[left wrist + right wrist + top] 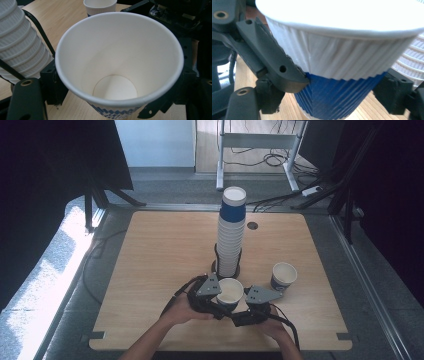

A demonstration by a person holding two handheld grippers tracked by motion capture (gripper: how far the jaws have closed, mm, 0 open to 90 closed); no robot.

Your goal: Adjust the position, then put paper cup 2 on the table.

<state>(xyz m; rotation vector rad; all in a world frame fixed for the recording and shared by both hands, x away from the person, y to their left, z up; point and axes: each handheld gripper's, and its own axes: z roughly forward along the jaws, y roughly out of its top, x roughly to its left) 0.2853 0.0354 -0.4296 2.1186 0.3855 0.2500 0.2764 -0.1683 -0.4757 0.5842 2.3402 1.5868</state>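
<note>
Jaws of the left gripper (220, 302) clench a ribbed paper cup (230, 292), white above and blue below. The right gripper (240, 312) also presses its blue wall, jaws clamped. Behind stands a tall stack of cups (231, 237) in a black wire holder (217, 262); a second cup (283, 276) sits right on the wooden table (155, 265).

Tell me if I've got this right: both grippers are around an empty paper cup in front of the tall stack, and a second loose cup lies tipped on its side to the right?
Nearly. The second cup stands upright, mouth up, as the high view shows. The rest holds: the left gripper and right gripper flank the empty cup in front of the stack.
</note>
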